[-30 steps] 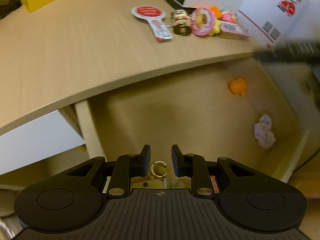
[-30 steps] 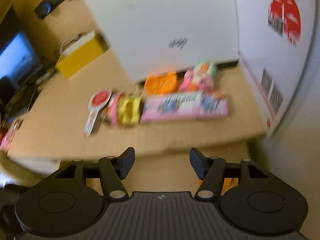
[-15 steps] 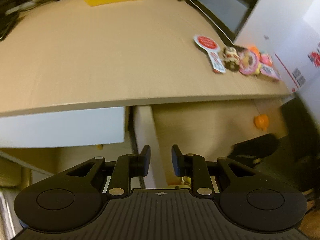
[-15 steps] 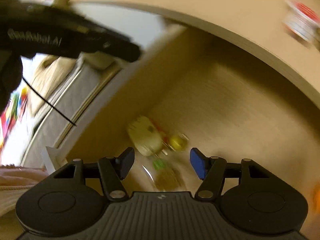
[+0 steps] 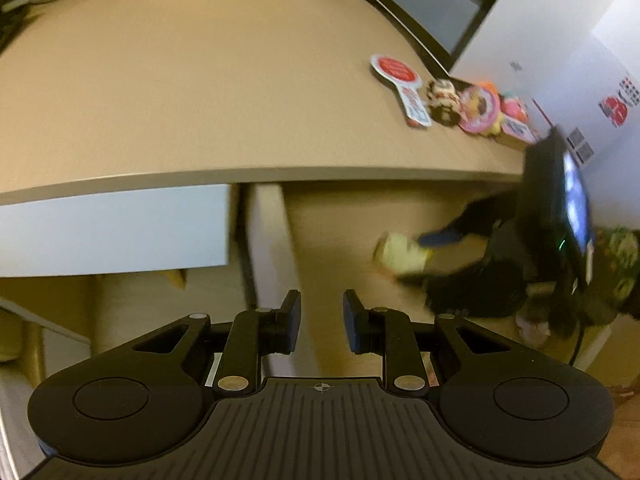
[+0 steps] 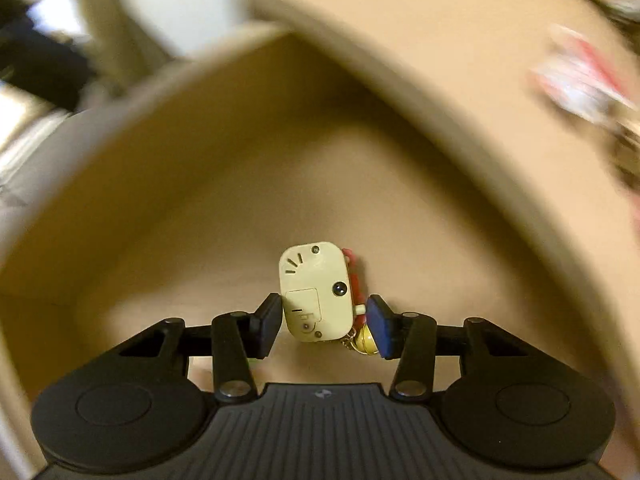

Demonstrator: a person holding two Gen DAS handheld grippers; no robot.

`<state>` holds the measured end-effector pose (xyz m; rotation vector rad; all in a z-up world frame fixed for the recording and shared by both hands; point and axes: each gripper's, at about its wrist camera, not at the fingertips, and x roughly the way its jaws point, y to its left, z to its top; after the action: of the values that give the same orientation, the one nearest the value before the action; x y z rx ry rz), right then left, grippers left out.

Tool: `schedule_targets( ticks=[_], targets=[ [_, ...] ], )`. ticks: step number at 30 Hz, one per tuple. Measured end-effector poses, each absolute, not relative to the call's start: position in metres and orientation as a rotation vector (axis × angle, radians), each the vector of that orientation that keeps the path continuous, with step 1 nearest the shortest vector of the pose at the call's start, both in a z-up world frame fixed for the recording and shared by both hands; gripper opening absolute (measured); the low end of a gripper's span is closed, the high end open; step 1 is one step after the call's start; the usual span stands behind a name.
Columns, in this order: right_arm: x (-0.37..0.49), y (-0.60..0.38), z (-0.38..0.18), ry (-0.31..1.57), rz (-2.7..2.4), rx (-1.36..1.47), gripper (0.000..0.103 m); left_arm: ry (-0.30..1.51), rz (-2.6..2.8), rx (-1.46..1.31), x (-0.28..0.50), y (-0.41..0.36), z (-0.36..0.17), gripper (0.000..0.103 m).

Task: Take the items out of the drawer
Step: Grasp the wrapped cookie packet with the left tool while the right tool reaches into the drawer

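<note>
Under desk (image 5: 240,92), pale wooden drawer (image 6: 280,184).

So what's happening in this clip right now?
A person is emptying an open wooden drawer under a beige desk, holding a two-finger tool in each hand. The right tool is down inside the drawer, its jaws closing around a small cream plastic toy with a yellow bell charm attached; it still lies on the drawer floor. The left tool hovers empty by the drawer's side. Several colourful toys already sit on the desk.
</note>
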<state>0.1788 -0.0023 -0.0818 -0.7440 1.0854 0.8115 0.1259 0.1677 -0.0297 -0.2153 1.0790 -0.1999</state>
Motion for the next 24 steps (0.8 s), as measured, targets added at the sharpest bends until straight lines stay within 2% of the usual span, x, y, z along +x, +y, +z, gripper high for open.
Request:
schedule_targets(
  ticks=[1,3,5,15,20,22,24],
  targets=[
    [0.184,-0.010,-0.078,1.100,0.801,-0.719,0.048,1.089,-0.208,-0.214,0.129,0.163,-0.033,0.025],
    [0.188,-0.022,-0.068,1.144,0.820,-0.642,0.060,1.125,-0.237,-0.208,0.137,0.150,-0.039,0.025],
    [0.186,-0.034,-0.060,1.168,0.826,-0.569,0.068,1.189,-0.285,-0.195,0.143,0.132,-0.049,0.025],
    [0.185,-0.111,-0.053,1.224,0.589,-0.249,0.068,1.600,-0.318,-0.266,0.165,0.063,-0.120,0.025],
    [0.182,-0.153,-0.050,1.191,0.490,-0.189,0.068,1.621,-0.224,-0.260,0.177,0.045,-0.139,0.026],
    [0.182,-0.162,-0.046,1.171,0.451,-0.175,0.068,1.581,-0.225,-0.222,0.181,0.037,-0.140,0.033],
    [0.180,-0.170,-0.047,1.160,0.431,-0.159,0.068,1.533,-0.235,-0.176,0.186,0.027,-0.138,0.036]
  ],
)
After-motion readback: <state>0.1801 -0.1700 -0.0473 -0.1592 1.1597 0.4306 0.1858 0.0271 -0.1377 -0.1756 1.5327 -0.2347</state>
